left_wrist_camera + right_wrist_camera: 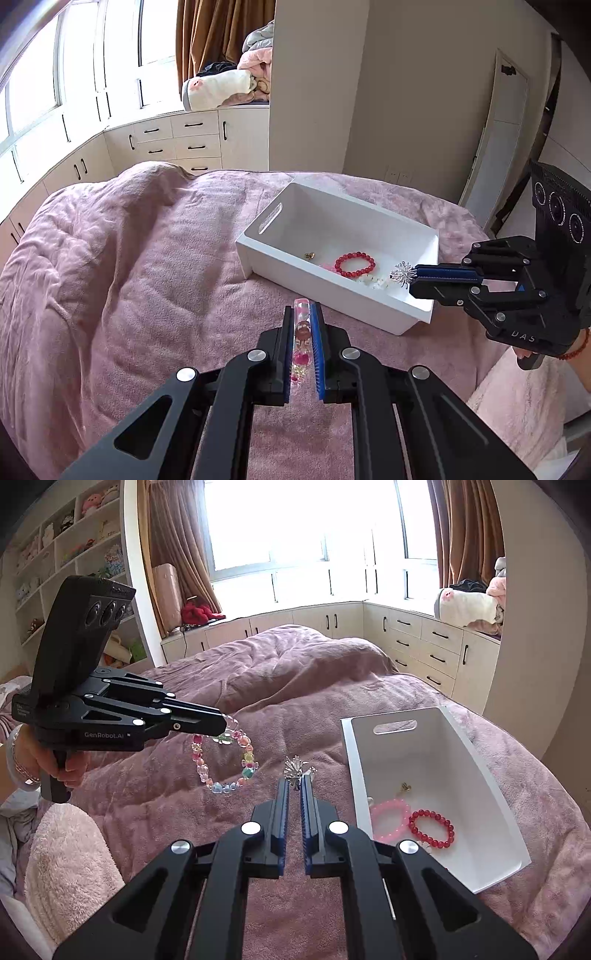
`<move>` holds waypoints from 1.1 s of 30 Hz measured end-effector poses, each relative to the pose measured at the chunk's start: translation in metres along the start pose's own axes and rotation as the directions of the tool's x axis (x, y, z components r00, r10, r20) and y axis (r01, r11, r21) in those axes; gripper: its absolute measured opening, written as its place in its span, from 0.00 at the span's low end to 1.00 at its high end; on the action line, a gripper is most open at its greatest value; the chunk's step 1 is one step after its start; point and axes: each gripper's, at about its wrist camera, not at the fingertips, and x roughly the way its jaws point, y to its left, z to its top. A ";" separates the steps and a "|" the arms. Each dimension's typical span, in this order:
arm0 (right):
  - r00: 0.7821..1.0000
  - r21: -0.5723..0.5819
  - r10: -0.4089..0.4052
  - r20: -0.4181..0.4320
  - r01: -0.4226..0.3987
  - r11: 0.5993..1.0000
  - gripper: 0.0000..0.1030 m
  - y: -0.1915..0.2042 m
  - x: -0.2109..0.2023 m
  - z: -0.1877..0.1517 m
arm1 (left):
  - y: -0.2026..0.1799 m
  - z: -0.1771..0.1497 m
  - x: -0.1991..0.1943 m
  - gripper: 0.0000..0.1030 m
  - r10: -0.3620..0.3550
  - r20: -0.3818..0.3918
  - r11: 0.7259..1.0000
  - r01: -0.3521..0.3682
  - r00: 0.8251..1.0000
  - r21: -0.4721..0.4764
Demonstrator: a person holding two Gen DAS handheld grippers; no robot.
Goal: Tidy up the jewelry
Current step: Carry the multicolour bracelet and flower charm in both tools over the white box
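A white bin [258,254] [347,760] sits on the pink blanket. In it lie a red bead bracelet [354,264] [431,829], a pink bracelet [389,819], a small gold piece [309,255] [405,786] and pale beads [375,282]. My left gripper [302,314] [227,722] is shut on a multicoloured bead bracelet [301,345] [225,762], which hangs above the blanket left of the bin. My right gripper [294,781] [413,275] is shut on a spiky silver brooch [295,770] [402,274] and holds it at the bin's near corner.
The rumpled pink blanket [147,277] covers the bed and bulges at the far side. A fluffy pale pink throw [70,856] lies at the bed's near edge. White cabinets [177,140] and windows stand behind the bed.
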 end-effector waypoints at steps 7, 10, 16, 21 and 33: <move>0.997 0.021 -0.051 0.055 0.050 0.999 0.07 -0.024 -0.033 0.011 | -0.021 0.045 -0.009 0.14 0.001 0.056 0.999 -0.004 0.998 0.044; 0.995 0.044 -0.072 0.072 0.069 0.997 0.07 -0.037 -0.046 0.013 | -0.032 0.065 -0.010 0.14 -0.010 0.073 0.998 0.005 0.997 0.069; 0.989 0.056 -0.125 0.078 0.121 0.991 0.07 -0.058 -0.068 0.013 | -0.057 0.104 -0.007 0.14 -0.034 0.105 0.994 0.022 0.994 0.108; 0.984 0.083 -0.163 0.072 0.157 0.984 0.07 -0.076 -0.076 0.012 | -0.073 0.127 0.019 0.14 -0.064 0.070 0.992 0.056 0.995 0.110; 0.981 0.149 -0.195 0.003 0.192 0.970 0.07 -0.119 -0.056 -0.001 | -0.071 0.133 0.102 0.14 -0.013 -0.042 0.998 0.016 0.999 0.069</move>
